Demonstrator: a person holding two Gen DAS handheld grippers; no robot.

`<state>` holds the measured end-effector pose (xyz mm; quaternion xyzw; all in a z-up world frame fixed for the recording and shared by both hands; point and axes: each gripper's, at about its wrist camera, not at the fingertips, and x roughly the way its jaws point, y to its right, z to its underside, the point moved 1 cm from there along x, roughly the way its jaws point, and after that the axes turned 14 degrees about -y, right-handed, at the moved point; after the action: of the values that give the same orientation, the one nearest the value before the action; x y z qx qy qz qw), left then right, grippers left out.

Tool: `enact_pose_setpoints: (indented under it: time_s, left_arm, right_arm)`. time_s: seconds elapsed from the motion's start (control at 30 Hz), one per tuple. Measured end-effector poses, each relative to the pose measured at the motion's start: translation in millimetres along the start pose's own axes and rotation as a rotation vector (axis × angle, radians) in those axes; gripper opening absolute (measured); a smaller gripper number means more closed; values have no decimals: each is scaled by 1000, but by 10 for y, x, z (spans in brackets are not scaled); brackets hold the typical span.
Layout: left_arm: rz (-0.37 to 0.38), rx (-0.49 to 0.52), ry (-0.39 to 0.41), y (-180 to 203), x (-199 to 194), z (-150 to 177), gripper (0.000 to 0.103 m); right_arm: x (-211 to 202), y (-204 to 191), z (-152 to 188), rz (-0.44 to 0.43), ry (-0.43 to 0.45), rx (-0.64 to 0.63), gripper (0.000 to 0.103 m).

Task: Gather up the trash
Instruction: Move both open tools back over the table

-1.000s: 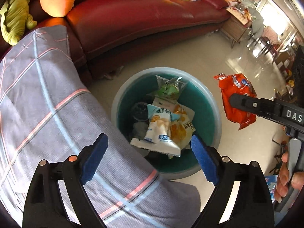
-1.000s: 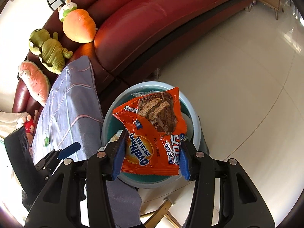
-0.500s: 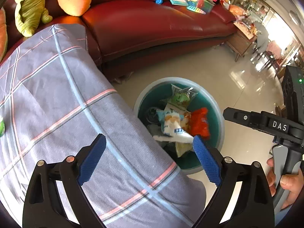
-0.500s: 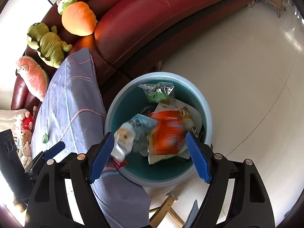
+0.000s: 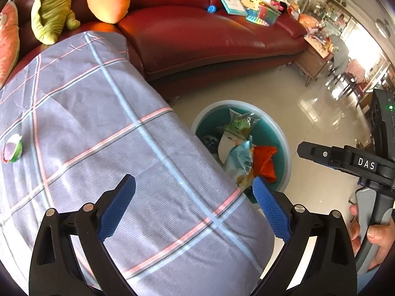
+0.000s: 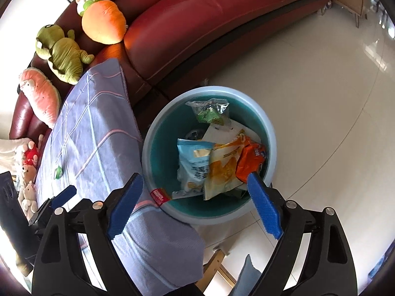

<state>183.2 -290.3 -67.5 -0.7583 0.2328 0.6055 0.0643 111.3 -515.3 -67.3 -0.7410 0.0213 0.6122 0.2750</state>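
A round teal bin [image 6: 269, 133] stands on the floor beside the cloth-covered table; it also shows in the left wrist view [image 5: 284, 143]. Inside lie an orange Ovaltine wrapper [image 6: 251, 160], a yellow snack bag [image 6: 222, 170], a pale blue bag [image 6: 195, 162] and a green packet [image 6: 209, 112]. A red wrapper [image 6: 159, 195] rests on the bin's near rim. My right gripper [image 6: 195, 199] is open and empty above the bin. My left gripper [image 5: 195, 204] is open and empty over the table. A small green and white cup [image 5: 12, 148] sits on the cloth at the left.
The table wears a grey plaid cloth [image 5: 98, 128]. A red leather sofa [image 5: 209, 32] runs behind, with plush toys [image 6: 61, 49] and books [image 5: 249, 5]. Shiny tiled floor [image 6: 308, 74] lies right of the bin. A wooden stool leg [image 6: 217, 264] shows below.
My right gripper opened and the orange Ovaltine wrapper dropped into the bin. My left gripper moved left and back over the table, bringing the small cup into view.
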Motion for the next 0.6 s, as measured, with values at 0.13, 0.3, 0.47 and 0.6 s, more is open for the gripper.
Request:
enact_pose_setpoints:
  time_s: [0.13,0.3,0.47,0.6]
  left_arm:
    - [2,-10,18,-100,-108,111,96]
    - [5,-30,38,-246,-235,252,96]
    - [-4,-65,44,-492,-354,505,97]
    - [-21,-95,45,-727,-426,762,97]
  right_arm:
    - [-23,-150,109,7,2,-21,82]
    - [-19,-377,253,21,-7,-53,83]
    - [20,-662,435,27,-22,-102,83]
    - [35,-916,586,32,-31,-153,83]
